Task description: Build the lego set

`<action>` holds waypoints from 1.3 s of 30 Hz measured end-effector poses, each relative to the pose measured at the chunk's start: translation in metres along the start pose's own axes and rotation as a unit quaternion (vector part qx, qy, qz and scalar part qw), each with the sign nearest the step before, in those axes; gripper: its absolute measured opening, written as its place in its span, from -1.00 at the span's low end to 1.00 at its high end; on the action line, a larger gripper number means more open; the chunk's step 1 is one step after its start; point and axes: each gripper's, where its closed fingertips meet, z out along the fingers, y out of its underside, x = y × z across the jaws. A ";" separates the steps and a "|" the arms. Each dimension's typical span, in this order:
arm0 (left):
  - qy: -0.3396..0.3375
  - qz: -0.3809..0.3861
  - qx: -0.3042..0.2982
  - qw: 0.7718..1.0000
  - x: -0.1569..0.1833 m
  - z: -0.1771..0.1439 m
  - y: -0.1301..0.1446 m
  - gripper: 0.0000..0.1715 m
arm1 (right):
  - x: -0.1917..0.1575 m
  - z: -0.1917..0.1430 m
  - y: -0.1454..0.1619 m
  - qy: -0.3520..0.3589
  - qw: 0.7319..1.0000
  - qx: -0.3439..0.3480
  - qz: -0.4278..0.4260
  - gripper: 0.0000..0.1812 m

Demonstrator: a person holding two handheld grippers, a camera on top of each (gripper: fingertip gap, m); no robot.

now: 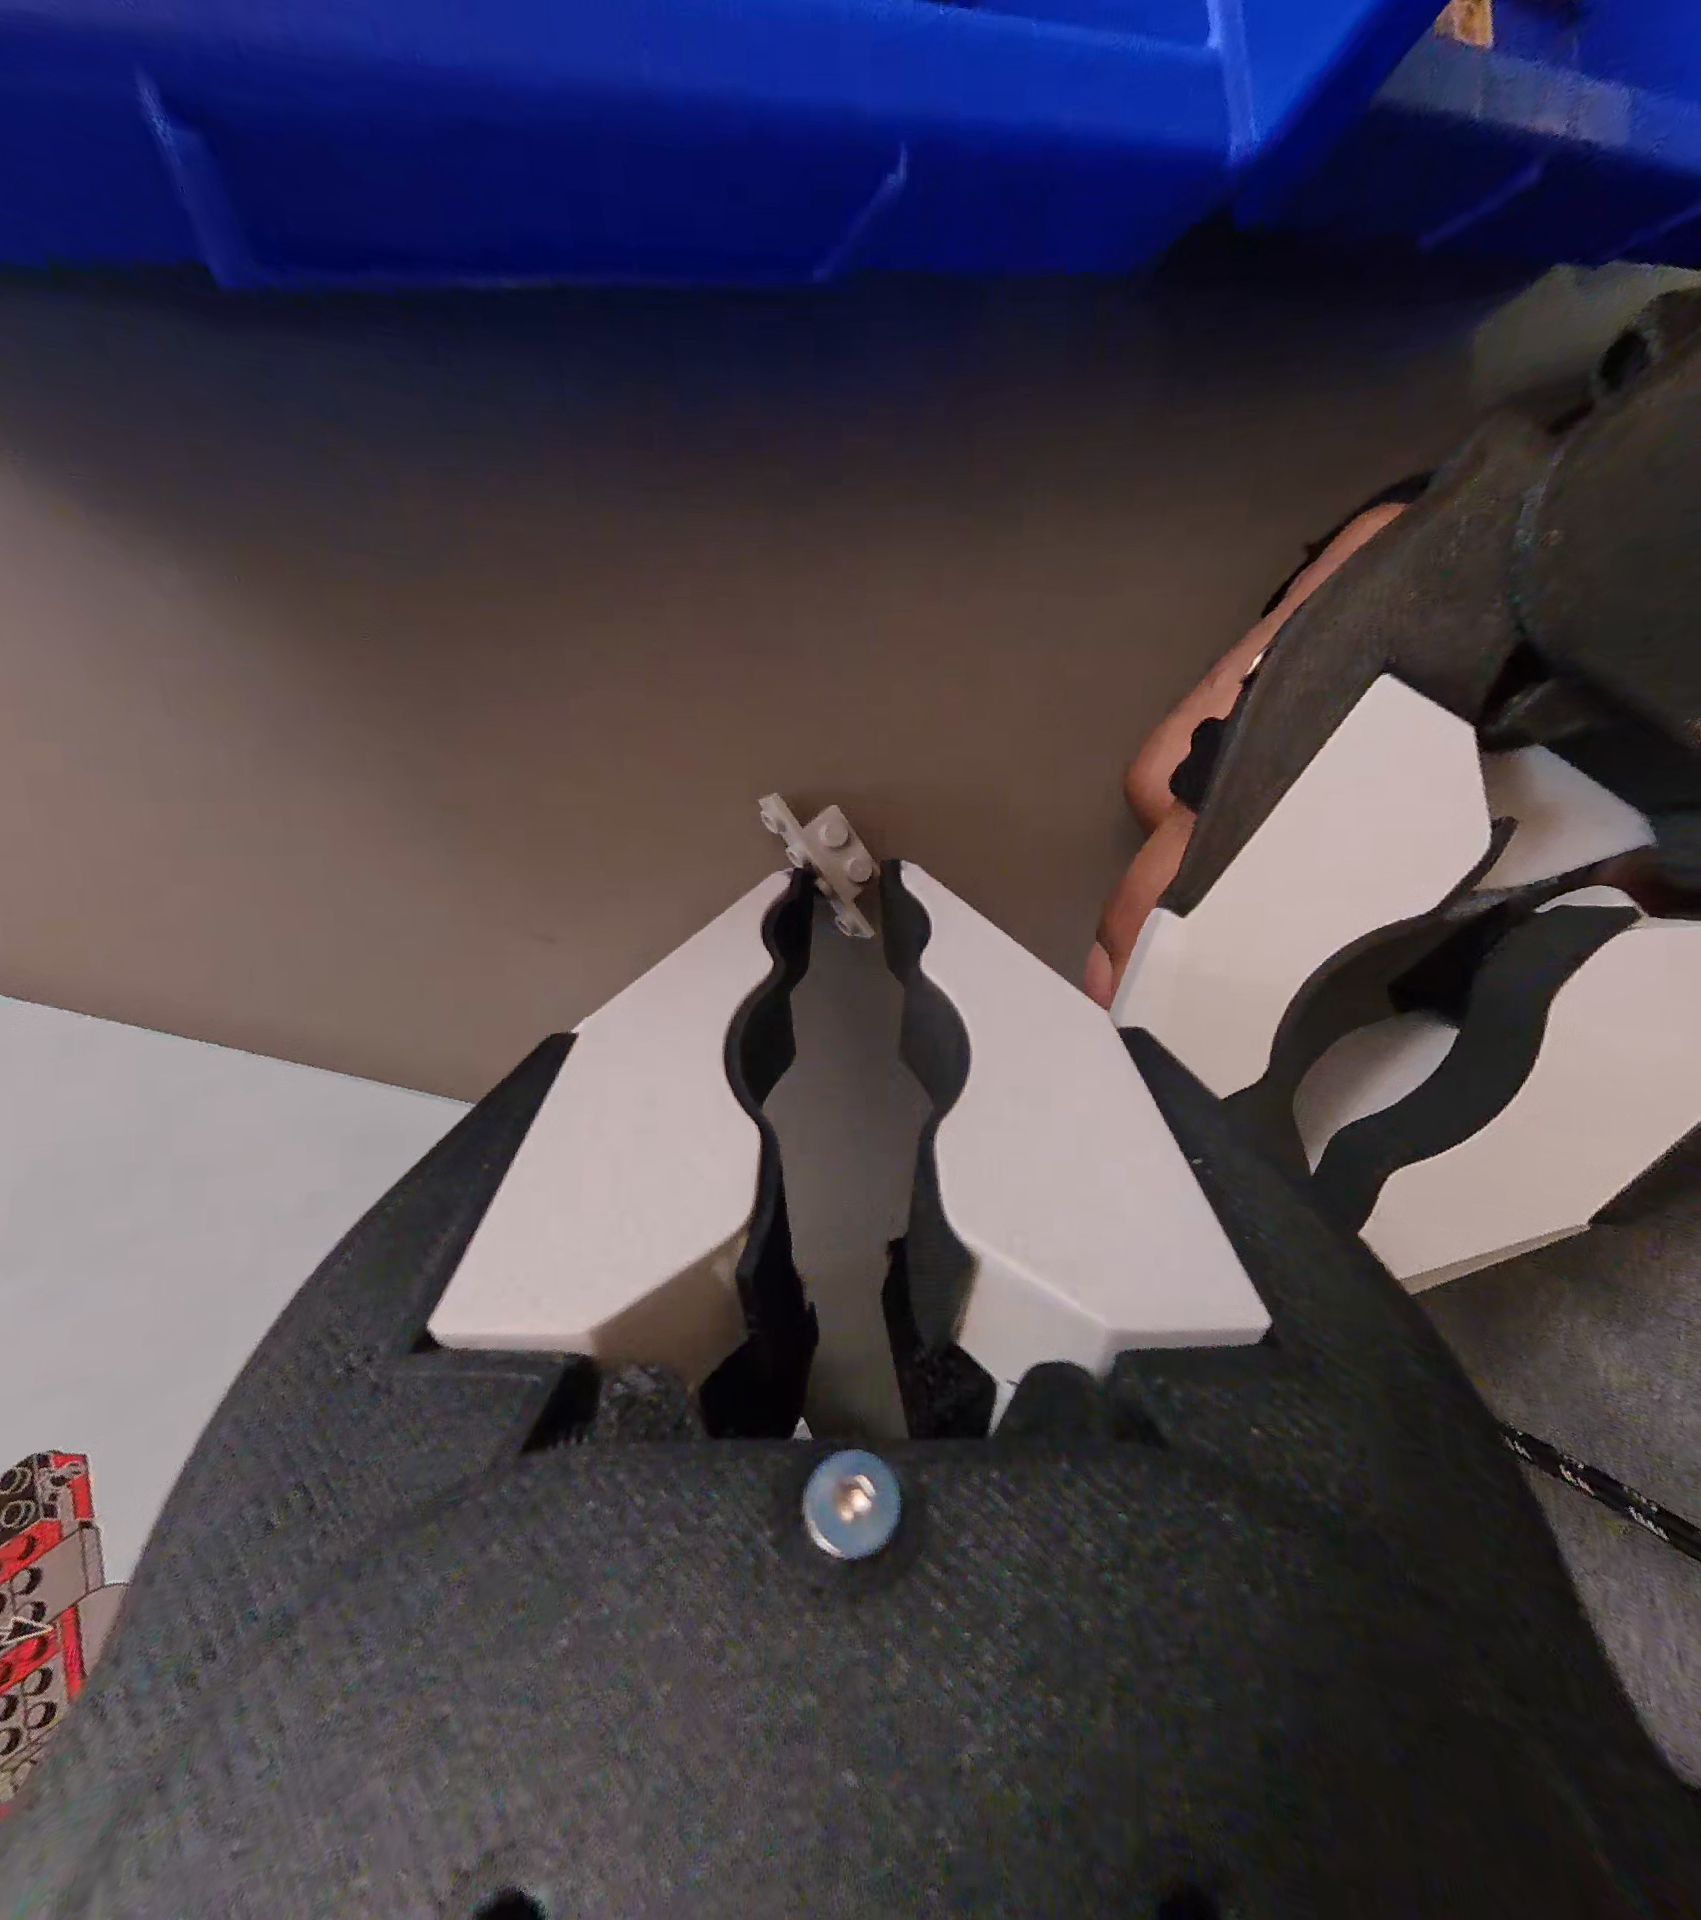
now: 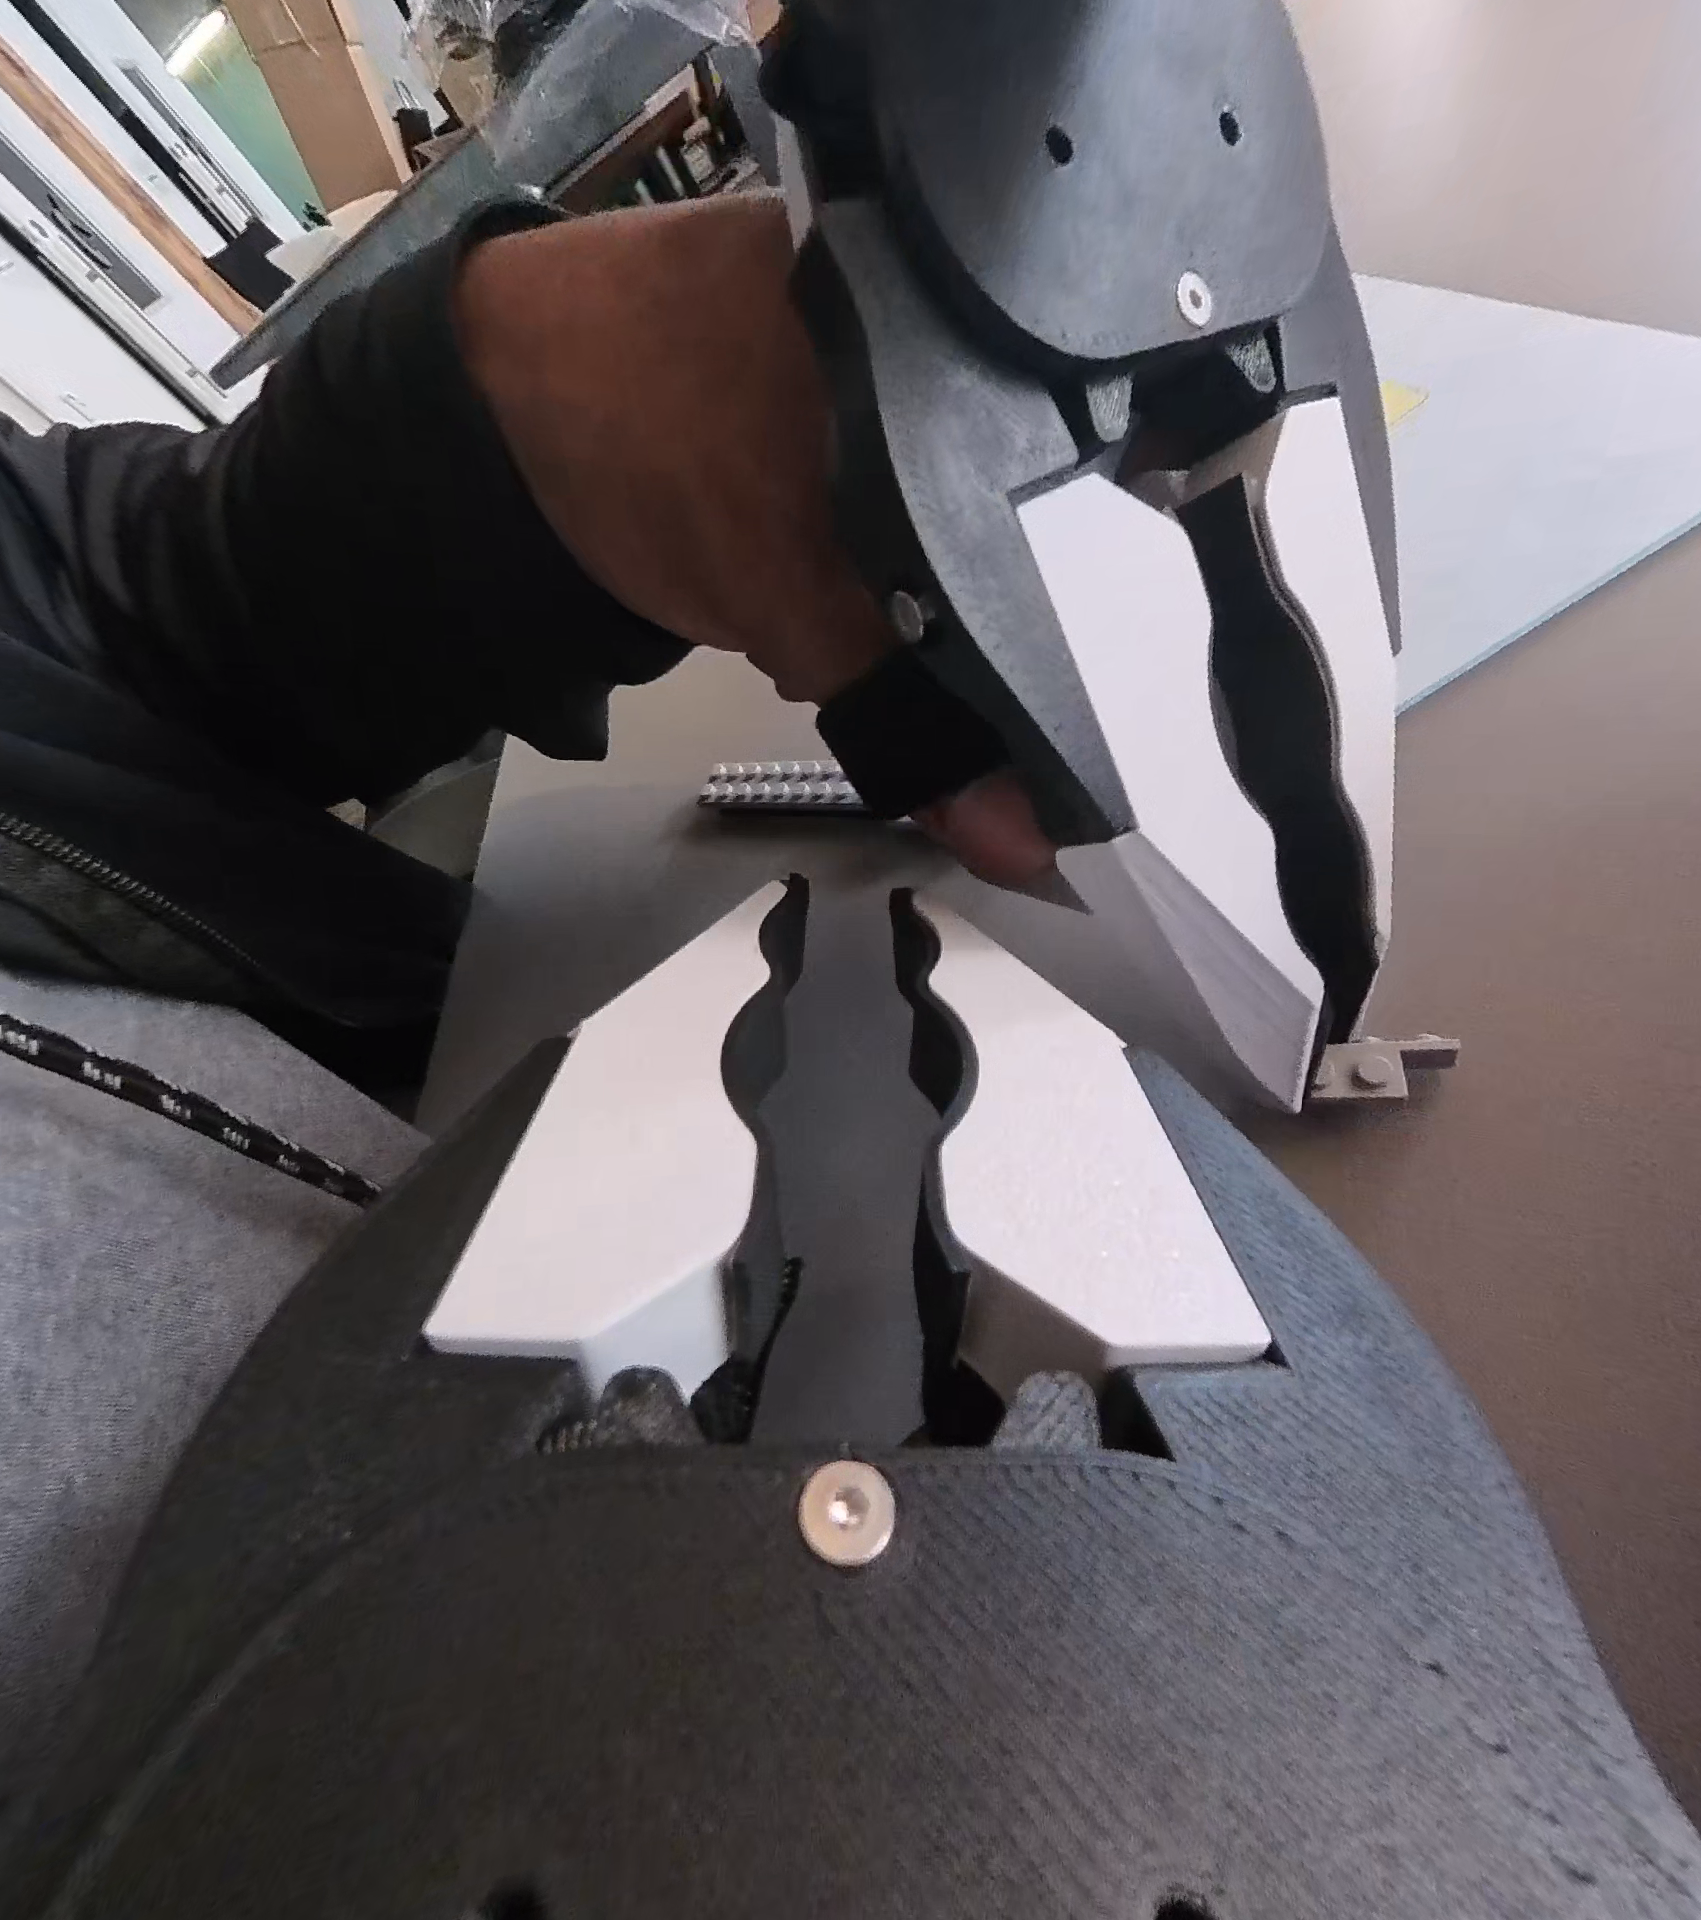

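Note:
My left gripper (image 1: 844, 883) is shut on a small light-grey lego piece (image 1: 825, 860), several thin plates crossed, and holds it by its tips low over the brown table (image 1: 410, 675). In the right wrist view the left gripper (image 2: 1345, 1034) stands tilted, tips down, with the grey piece (image 2: 1371, 1072) at the table top (image 2: 1552, 1247). My right gripper (image 2: 848, 896) is empty, its jaws a narrow gap apart, close to the left one. It also shows in the left wrist view (image 1: 1345, 1101). A dark grey studded plate (image 2: 784, 795) lies flat beyond it.
Blue plastic bins (image 1: 617, 135) stand along the table's far side. An instruction page (image 1: 15, 1621) with a printed red and grey model lies at the lower left. A person's arm in a black sleeve (image 2: 306, 520) and grey clothing (image 2: 98, 1247) fill the left. Left tips to right tips: about 9 cm.

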 end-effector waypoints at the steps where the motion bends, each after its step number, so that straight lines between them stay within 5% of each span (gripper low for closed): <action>1: 0.000 0.000 -0.001 1.000 0.000 0.000 0.000 -0.86 | 0.000 0.000 0.000 -0.001 1.000 -0.001 0.000 -0.80; 25: -0.004 0.003 0.002 1.000 0.003 -0.004 0.000 -0.76 | -0.002 0.001 0.002 -0.005 1.000 -0.007 -0.004 -0.80; 39: -0.061 0.065 0.043 0.995 0.021 -0.035 -0.047 -0.72 | -0.015 0.000 0.010 -0.003 0.998 -0.020 -0.059 -0.79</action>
